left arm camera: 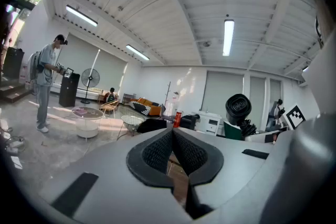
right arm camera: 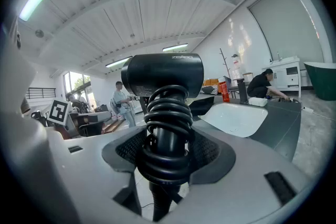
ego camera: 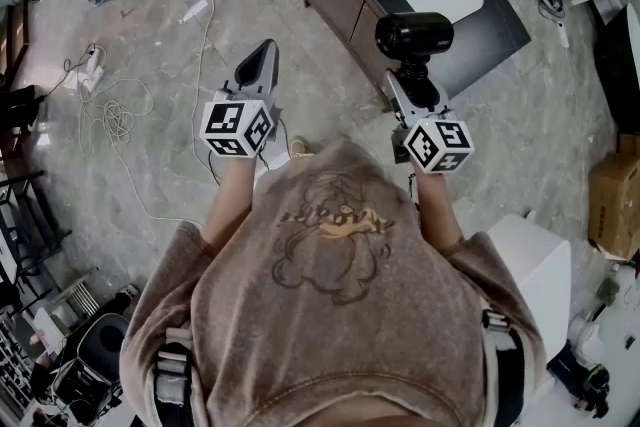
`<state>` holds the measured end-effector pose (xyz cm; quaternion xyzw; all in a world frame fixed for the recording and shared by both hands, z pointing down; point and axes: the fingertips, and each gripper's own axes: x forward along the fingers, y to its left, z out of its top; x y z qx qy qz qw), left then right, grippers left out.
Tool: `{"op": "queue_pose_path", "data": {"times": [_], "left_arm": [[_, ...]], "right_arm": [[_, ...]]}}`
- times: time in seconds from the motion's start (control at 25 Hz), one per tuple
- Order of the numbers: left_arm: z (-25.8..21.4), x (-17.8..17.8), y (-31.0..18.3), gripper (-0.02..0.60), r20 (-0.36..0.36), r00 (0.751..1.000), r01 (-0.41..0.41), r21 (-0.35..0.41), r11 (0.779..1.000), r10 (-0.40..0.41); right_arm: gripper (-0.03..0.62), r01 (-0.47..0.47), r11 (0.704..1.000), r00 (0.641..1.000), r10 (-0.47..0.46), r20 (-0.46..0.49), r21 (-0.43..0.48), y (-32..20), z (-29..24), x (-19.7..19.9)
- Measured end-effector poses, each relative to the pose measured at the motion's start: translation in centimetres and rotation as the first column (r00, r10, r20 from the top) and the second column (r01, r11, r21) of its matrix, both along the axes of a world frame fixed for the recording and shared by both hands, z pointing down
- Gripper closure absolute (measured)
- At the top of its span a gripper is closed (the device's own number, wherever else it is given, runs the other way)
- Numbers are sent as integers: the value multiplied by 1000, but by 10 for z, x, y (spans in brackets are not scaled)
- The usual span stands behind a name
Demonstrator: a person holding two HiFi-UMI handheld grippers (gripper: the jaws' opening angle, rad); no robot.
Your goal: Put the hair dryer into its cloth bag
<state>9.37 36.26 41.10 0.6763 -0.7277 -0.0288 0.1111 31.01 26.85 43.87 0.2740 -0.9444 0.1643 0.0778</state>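
Right gripper view is showing the right hand-held gripper point(right arm camera: 168, 152) clamping the hair dryer point(right arm camera: 165, 76) by its cord-wrapped handle, while the left hand-held gripper point(left arm camera: 173, 150) is hanging closed and empty. Finding the cloth bag, showing nowhere, is likely coming next.

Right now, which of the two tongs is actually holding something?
The right tongs, clamped around the black hair dryer by its cord-wrapped handle. The left tongs are shut on nothing.
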Motion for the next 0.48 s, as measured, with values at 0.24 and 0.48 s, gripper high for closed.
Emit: {"op": "queue_pose_path", "data": {"times": [0.24,0.48], "left_arm": [[-5,-10,5,563,26,1000,10,3,1000,-10],[-5,-12,4,563,28,1000,-3,1,1000,3]], "right_arm": [[352,-31,999,999,32,-34,31,6,2,-10],[352,-46,998,998,49,-48,47,4,0,-16]]}}
